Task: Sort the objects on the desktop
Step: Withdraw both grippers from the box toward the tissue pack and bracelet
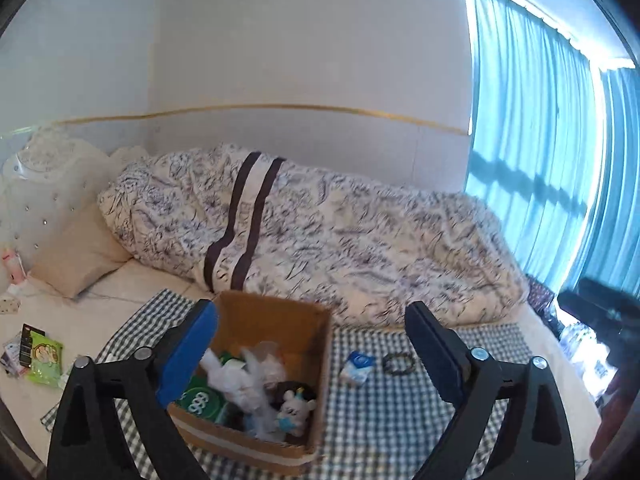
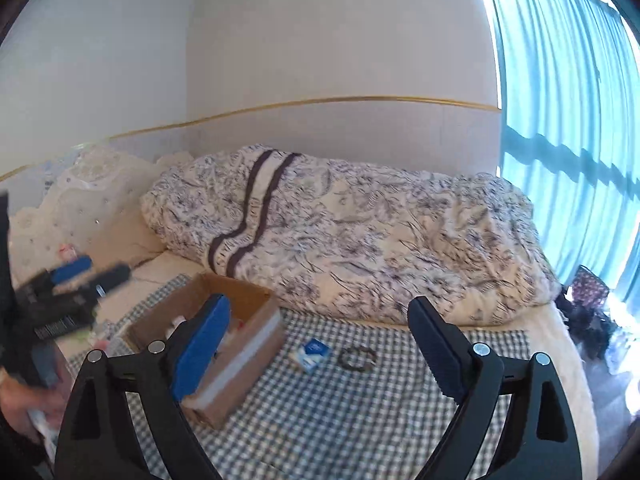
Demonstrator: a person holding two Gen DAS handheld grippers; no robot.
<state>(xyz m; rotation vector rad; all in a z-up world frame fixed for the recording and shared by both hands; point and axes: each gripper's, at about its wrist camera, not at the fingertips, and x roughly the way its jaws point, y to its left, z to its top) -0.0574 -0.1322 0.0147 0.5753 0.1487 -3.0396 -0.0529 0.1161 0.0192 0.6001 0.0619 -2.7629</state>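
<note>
An open cardboard box (image 1: 280,320) stands on a checked cloth (image 1: 400,420) spread on a bed. Inside it lie a green packet (image 1: 200,400), crumpled white plastic and a small plush toy (image 1: 294,408). To the right of the box, a small blue-and-white carton (image 1: 357,366) and a black ring (image 1: 397,364) lie on the cloth. My left gripper (image 1: 312,306) hangs open above the box with nothing between its fingers. My right gripper (image 2: 319,301) is open and empty too, above the carton (image 2: 313,354) and ring (image 2: 357,358), right of the box (image 2: 240,344).
A rumpled patterned duvet (image 1: 340,232) fills the far side of the bed, with a pillow (image 1: 80,260) at the left. Snack packets (image 1: 44,356) lie on the sheet to the left of the cloth. Blue curtains (image 1: 540,140) and bags on the floor (image 2: 588,300) are at the right.
</note>
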